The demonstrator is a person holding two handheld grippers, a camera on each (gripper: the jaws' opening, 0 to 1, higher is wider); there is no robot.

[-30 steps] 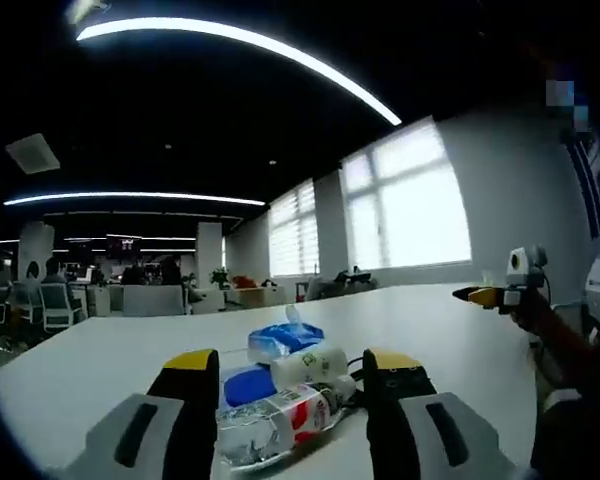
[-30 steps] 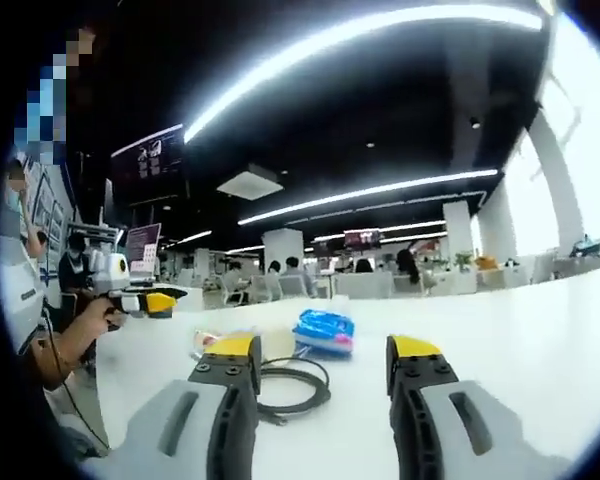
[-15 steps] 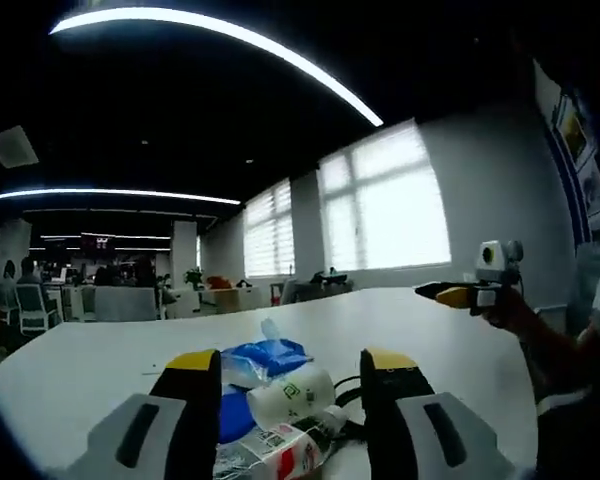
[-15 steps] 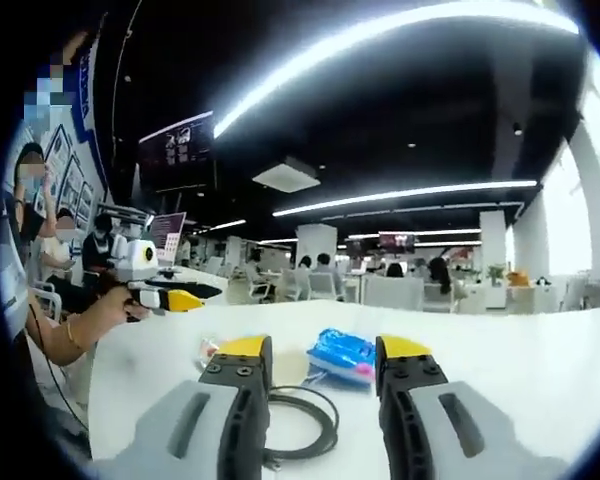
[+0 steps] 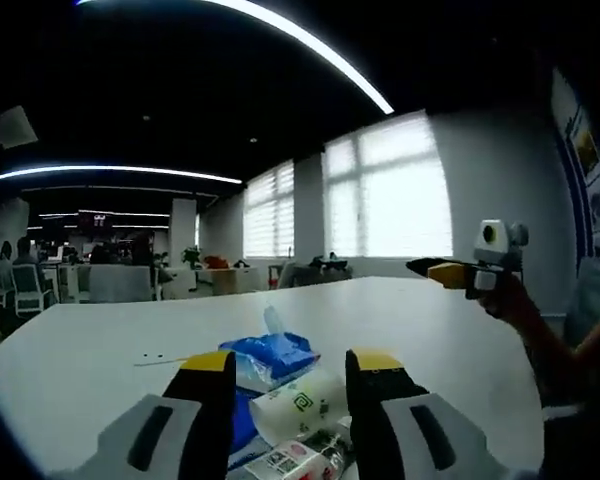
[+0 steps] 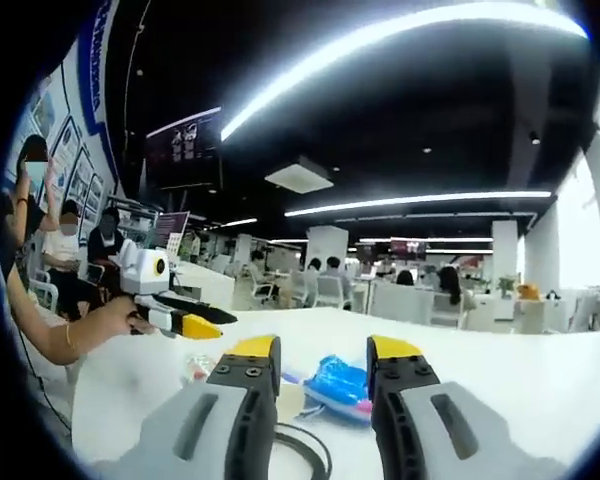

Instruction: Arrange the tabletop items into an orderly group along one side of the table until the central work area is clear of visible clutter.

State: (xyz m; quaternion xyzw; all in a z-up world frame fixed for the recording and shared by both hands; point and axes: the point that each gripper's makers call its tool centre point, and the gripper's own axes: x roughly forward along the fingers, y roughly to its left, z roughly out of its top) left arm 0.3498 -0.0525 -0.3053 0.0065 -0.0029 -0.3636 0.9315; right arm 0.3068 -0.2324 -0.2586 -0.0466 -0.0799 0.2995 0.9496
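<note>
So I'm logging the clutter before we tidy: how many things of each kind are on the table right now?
Blue wipes pack: 1
White cup: 1
Plastic bottle: 1
Black cable: 1
Small packet: 1
Total: 5 that I can make out.

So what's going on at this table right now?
A person holds a pair of tongs in each hand over a white table. The left tongs are open, their jaws on either side of a small heap: a blue tissue pack, a white paper cup lying on its side and a clear plastic bottle. The right tongs are open too, framing a blue packet beside a black cable loop. Neither pair grips anything.
</note>
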